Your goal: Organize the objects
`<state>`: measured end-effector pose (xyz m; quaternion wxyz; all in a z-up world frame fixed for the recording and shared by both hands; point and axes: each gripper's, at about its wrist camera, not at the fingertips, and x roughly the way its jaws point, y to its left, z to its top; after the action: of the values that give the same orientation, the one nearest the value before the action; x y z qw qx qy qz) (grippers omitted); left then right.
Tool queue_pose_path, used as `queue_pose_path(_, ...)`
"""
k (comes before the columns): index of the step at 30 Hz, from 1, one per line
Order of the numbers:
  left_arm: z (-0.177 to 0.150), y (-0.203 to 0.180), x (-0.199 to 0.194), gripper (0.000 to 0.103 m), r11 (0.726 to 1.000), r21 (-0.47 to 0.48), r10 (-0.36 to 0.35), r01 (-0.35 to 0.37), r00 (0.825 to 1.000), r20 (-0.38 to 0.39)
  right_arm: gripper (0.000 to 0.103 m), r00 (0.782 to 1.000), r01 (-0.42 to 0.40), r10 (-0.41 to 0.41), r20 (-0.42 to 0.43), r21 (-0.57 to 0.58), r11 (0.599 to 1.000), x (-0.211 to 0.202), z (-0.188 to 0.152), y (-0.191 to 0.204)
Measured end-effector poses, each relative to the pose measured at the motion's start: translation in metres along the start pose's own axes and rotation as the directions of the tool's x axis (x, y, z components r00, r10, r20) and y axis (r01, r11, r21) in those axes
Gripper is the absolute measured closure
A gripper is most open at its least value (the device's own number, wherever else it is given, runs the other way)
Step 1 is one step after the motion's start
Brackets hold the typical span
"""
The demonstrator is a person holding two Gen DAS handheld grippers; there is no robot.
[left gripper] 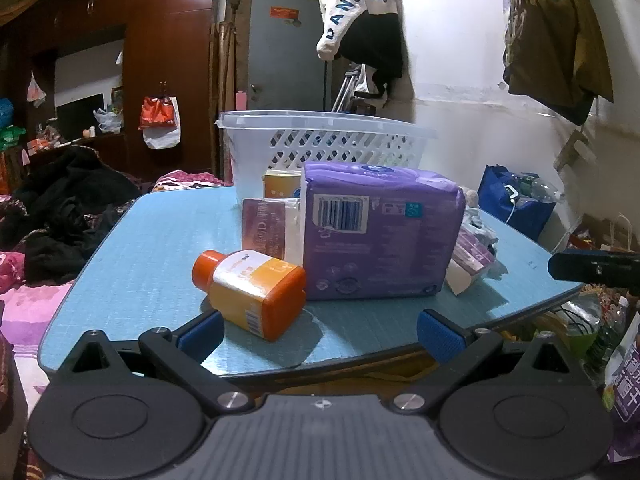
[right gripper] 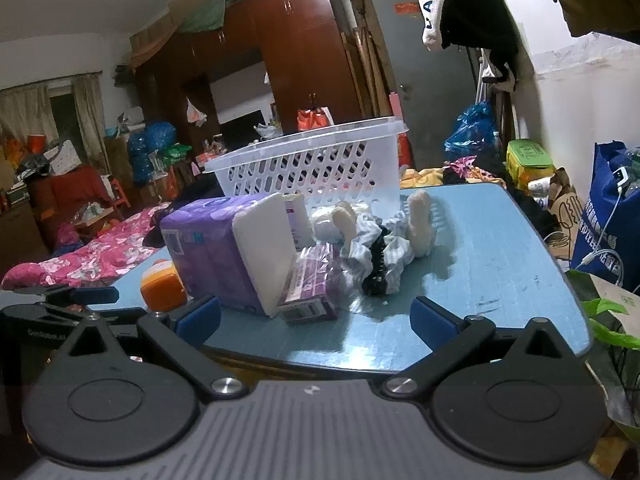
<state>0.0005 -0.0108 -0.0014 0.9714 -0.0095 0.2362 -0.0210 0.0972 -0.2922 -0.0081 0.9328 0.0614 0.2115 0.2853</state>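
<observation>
- Ahead of our left gripper (left gripper: 320, 330), jaws spread wide and empty, the orange bottle (left gripper: 250, 294) lies on its side, cap pointing away leftward.
- Our right gripper (right gripper: 316, 320) gapes empty too.
- Beyond both, the white basket's (left gripper: 320, 148) contents stay hidden.

Orange bottle (left gripper: 250, 294), purple pack (left gripper: 380, 232), white perforated basket (left gripper: 328, 148), light blue gridded table (left gripper: 140, 248).

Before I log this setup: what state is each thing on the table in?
Orange bottle: lying on its side, capped.
Purple pack: standing on the table, sealed.
White basket: upright; contents unclear.
Striped cloth: crumpled.
Left gripper: open, empty.
Right gripper: open, empty.
</observation>
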Motion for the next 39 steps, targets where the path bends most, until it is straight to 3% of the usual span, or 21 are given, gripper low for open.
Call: queue_pose_path(39, 0.0004, -0.002, -0.0017, 0.0, 1.0, 0.006, -0.02, 0.02, 1.0, 0.005, 0.0, 0.999, -0.026, 0.026, -0.018, -0.013, 1.0, 0.0012, -0.0018, -0.0027)
